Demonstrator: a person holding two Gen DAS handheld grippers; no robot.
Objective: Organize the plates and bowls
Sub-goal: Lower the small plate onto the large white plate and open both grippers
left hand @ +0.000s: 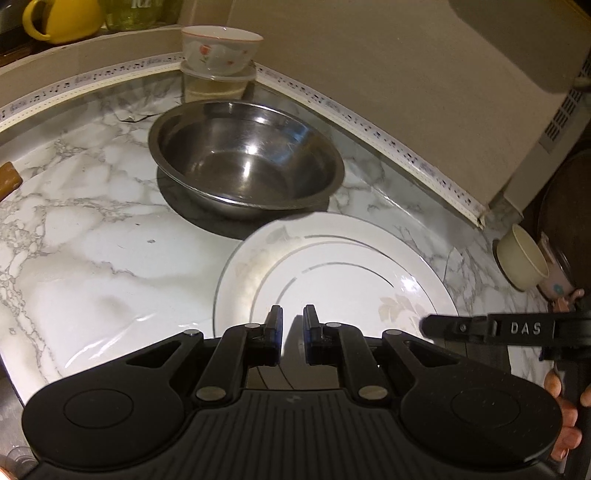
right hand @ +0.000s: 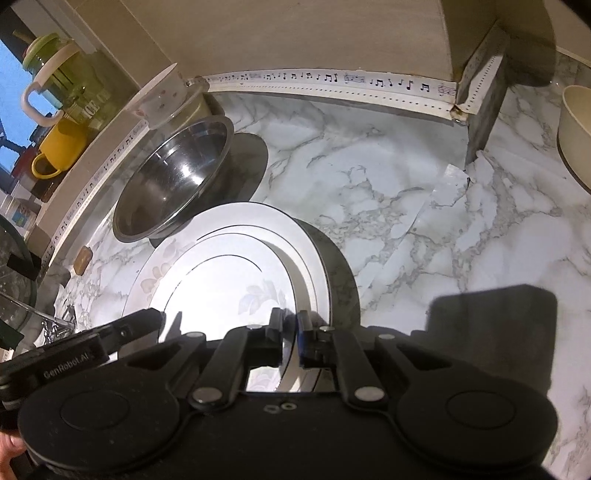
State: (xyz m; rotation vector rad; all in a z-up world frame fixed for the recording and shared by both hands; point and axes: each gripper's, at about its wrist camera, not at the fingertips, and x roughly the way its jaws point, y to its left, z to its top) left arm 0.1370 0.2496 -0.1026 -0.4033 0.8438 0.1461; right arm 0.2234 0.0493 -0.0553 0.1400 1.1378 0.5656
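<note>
The white plate (left hand: 332,273) lies on the marble counter (left hand: 92,229) just in front of the steel bowl (left hand: 243,162), its near rim between the narrowed jaws of both our grippers. Our left gripper (left hand: 293,325) pinches the near edge, while our right gripper (right hand: 290,325) clamps the rim on the plate's right side. We judge that any lift must carry it up and forward over the bowl.

The plate's (left hand: 332,266) near rim slips out of sight beneath the left gripper (left hand: 292,317), the cream bowl (right hand: 576,129) is sliced off by the right view's edge, and the yellow mug (left hand: 59,18) loses its top to the frame.
</note>
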